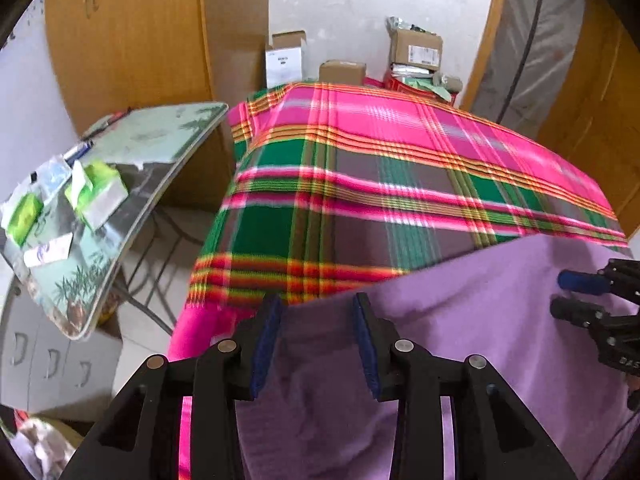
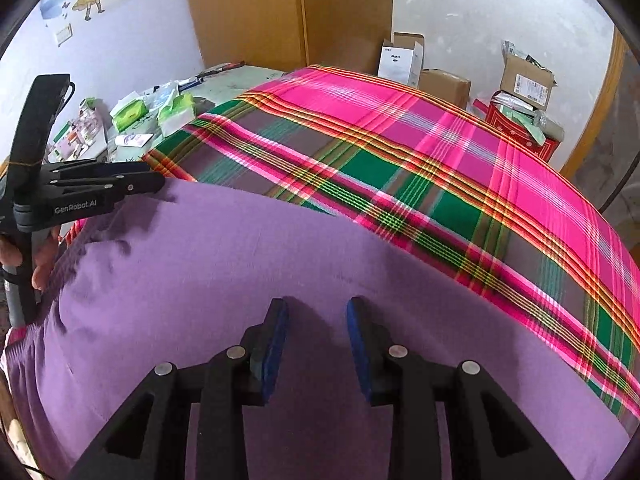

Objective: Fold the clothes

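A purple garment (image 2: 248,280) lies spread flat on the near part of a bed covered by a pink, green and grey plaid blanket (image 2: 460,184). My right gripper (image 2: 318,306) hovers over the middle of the garment, its blue-padded jaws apart with only flat cloth showing beneath them. My left gripper (image 1: 318,302) stands open at the garment's far left edge (image 1: 400,276), where purple cloth meets the blanket; nothing is pinched between its pads. Each gripper shows in the other's view: the left gripper (image 2: 158,176) at the cloth's left corner, the right gripper (image 1: 568,294) over the cloth at right.
A glass-topped side table (image 1: 168,140) with tissue packs (image 1: 98,192) and pens stands left of the bed. Cardboard boxes (image 1: 416,50) and a red case (image 2: 520,128) sit at the bed's far end by the wall. Wooden wardrobes (image 2: 288,12) stand behind. A hand (image 2: 44,256) grips the left tool.
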{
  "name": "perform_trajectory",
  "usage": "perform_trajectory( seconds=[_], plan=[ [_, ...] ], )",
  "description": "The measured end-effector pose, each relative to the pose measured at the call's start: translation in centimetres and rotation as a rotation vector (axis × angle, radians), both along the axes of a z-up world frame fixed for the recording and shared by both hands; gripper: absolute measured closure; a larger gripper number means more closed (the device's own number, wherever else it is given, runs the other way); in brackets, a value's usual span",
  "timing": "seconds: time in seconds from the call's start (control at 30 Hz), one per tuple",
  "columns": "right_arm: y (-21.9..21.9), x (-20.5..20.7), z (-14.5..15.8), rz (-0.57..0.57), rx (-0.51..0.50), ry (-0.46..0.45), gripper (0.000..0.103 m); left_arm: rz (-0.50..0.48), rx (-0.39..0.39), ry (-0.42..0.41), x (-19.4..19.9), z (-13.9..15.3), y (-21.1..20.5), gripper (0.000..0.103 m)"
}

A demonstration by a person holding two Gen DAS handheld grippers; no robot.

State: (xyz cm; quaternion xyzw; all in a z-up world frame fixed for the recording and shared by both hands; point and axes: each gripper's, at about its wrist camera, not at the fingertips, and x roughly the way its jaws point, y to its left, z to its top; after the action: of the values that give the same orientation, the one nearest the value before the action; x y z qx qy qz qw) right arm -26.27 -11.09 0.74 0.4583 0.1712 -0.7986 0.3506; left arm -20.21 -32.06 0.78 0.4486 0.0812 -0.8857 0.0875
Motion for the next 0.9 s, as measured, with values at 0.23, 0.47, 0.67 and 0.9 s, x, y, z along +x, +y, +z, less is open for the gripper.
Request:
perform_trajectory(
  seconds=[0.23,0.47,0.67,0.9],
  plan=[
    [1.0,-0.9,1.0,-0.026,-0.052,0.029,0.066,-0.074,-0.012,-0.031,0.0,0.3,0.1,0.064],
    [0.2,-2.4,1.1,-0.022,-0.002,0.106,0.057,-0.194,-0.148,-0.046,0.2,0.2,1.4,0.059],
    [-0.9,-3.9,-0.1,0.025,0.026,0.077,0.050,-0.261,-0.206,-0.039,-0.1,0.1,1.5,0.054],
    [-0.6,-4.7,-0.7,0.013,-0.031,0.049,0.046,-0.211,-0.078,-0.028,-0.6,-0.2,-0.4,0.041]
  ],
)
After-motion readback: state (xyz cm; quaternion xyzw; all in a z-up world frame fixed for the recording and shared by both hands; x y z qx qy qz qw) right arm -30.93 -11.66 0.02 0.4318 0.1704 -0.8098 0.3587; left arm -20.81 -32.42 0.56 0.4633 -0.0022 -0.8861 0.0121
